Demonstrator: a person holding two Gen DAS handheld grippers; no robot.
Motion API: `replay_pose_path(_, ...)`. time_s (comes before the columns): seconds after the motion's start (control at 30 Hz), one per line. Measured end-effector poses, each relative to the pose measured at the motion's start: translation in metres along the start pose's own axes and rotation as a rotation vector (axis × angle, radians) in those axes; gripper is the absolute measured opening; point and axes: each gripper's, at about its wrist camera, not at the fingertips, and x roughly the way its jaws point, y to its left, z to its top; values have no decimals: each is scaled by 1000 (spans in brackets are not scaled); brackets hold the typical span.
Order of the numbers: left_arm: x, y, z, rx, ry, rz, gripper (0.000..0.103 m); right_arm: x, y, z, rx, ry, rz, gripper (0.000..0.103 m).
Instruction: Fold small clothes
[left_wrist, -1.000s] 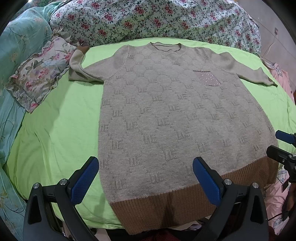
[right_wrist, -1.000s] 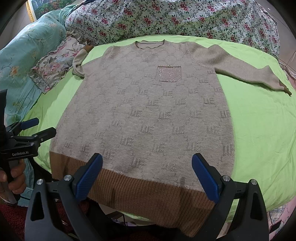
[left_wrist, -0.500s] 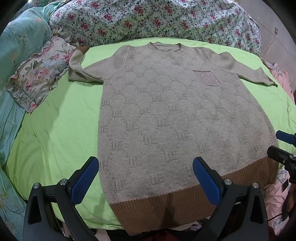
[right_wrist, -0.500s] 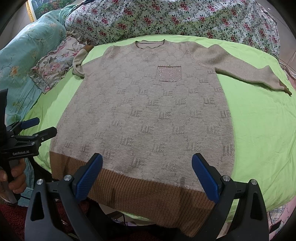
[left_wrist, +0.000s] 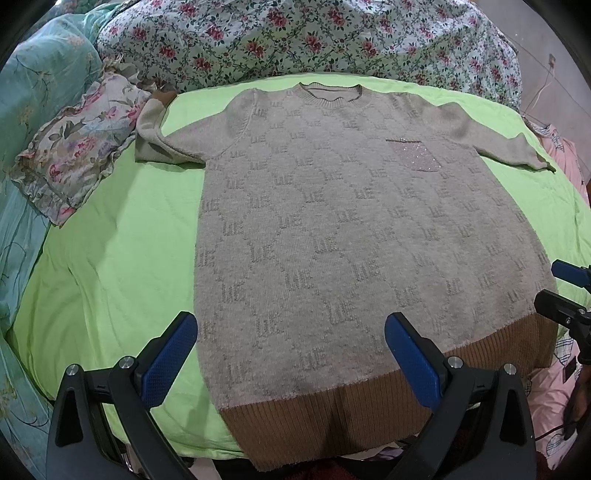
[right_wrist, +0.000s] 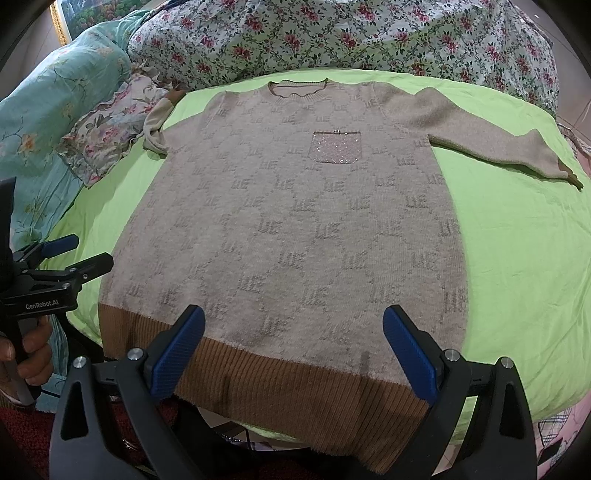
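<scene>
Down at 6 o'clock by the sweater hem, same as a second ago, both claws, left and right, gaping wide, gripping nothing, folding not started.

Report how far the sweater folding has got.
Done: the sweater lies spread flat, front up, on the green sheet, one sleeve stretched out. The other sleeve is bent back near the floral pillow. In hand: nothing; the left tongs and right tongs hover open above the brown hem. Left: every fold.
</scene>
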Motion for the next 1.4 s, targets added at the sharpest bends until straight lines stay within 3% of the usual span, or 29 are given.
replay_pose_path(0.27, 7, -4, 6, 37, 3, 29, 102, 4, -7, 3, 18, 0, 4, 97)
replay_pose_path(0.53, 26, 0, 24, 1, 16, 5, 102, 3, -38, 14, 100, 2, -13, 97)
replay_pose_path(0.7, 42, 3, 44, -7, 27, 32, 102, -3, -90, 26, 242, -76, 3, 97)
replay_pose_path(0.77, 47, 2, 50, -3, 41, 39, 102, -10, -117, 33, 274, -161, -8, 97)
replay_pose_path(0.97, 56, -2, 67, 3, 35, 54, 102, -16, -192, 55, 396, -126, -97, 97)
replay_pose_path(1.17, 70, -10, 75, 25, 60, 68, 102, -16, -287, 75, 516, -209, -187, 97)
replay_pose_path(1.3, 78, -14, 81, 27, 73, 67, 102, -12, -377, 82, 720, -277, -222, 64)
replay_pose_path(1.4, 86, -17, 85, 24, 88, 71, 102, 1, -433, 91, 854, -309, -239, 56)
